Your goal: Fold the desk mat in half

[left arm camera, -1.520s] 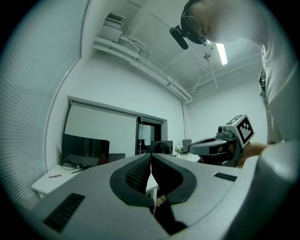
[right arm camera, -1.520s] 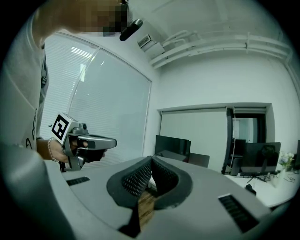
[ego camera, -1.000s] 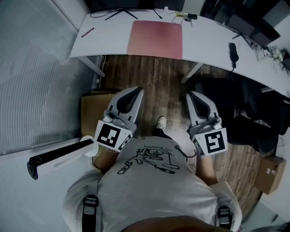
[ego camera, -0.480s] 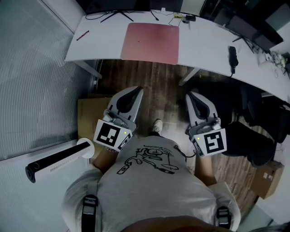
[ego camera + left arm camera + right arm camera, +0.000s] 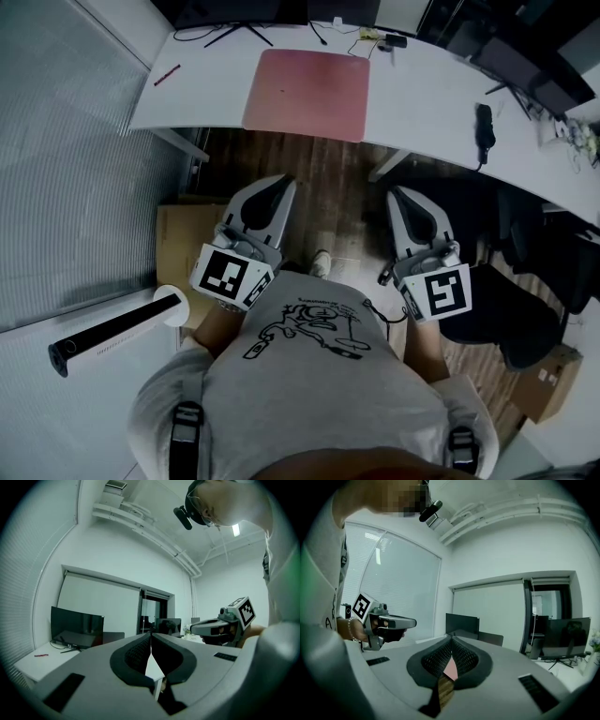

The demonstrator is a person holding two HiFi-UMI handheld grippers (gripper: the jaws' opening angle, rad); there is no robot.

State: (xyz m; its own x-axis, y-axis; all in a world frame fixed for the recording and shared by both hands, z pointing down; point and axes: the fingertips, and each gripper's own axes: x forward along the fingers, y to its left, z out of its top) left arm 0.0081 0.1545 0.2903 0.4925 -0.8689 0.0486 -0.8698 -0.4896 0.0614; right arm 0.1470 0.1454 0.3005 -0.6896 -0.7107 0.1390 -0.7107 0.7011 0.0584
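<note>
Pink desk mat (image 5: pixel 307 93) flat, unfolded on white desk (image 5: pixel 427 98).

A matt, smooth desk mat (image 5: pixel 307 92) is seen on the smooth white desk (image 5: pixel 427 94). Beneath the desk, a grained wood floor (image 5: pixel 328 178) is shown.

The person holds both grippers low in front of the torso (image 5: pixel 309 375), elbows tucked in, the noses pointing to the far side. The left gripper (image 5: pixel 280 182) sits on the left with its jaws pressed together and nothing between them. The right gripper (image 5: pixel 397 193) is level with it and well apart from it (a body's width lies between them), its jaws likewise closed tip to tip and empty. Each marker cube faces up at the near end, the left cube (image 5: pixel 232 277) and the right cube (image 5: pixel 438 294). Bare forearms (image 5: pixel 217 330) run back from the handles.
</note>
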